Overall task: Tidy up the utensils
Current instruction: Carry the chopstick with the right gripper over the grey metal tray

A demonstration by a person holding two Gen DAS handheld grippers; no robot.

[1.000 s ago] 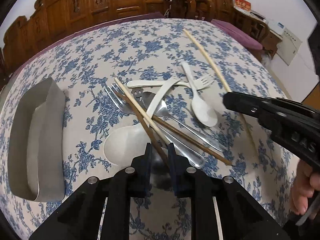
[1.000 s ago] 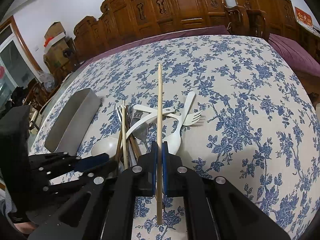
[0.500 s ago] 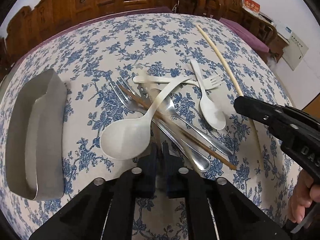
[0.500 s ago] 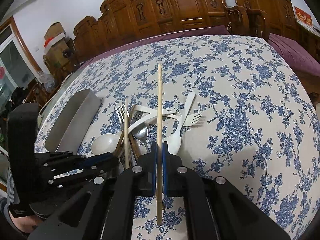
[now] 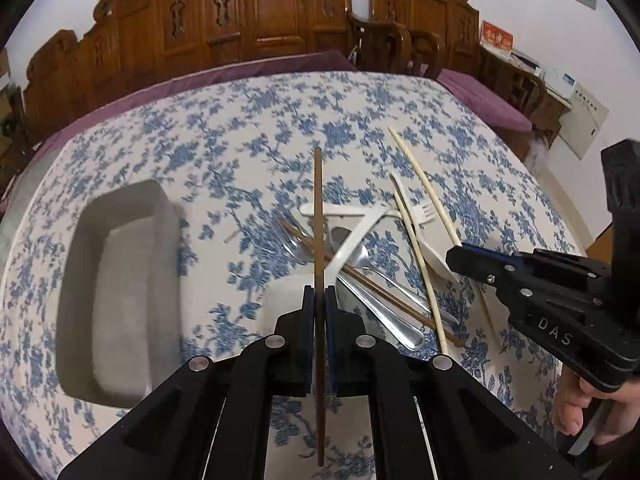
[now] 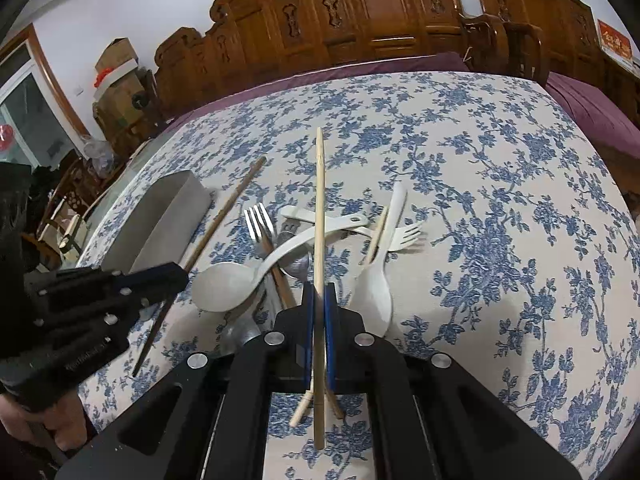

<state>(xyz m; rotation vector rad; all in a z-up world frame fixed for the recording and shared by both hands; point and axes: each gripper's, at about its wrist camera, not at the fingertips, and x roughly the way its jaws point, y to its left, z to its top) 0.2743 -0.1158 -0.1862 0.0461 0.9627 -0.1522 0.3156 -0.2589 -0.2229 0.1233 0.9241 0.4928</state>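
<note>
Floral-clothed table [image 5: 248, 128] with tray [image 5: 120, 292], utensil pile [image 5: 360, 256]

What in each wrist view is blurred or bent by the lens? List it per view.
Left wrist view: the tablecloth and metal tray smear with motion blur, while the held dark chopstick stays sharp. Right wrist view: sharp throughout, pale chopstick crisp. Both views: fisheye curves the table edge and carved chairs.
</note>
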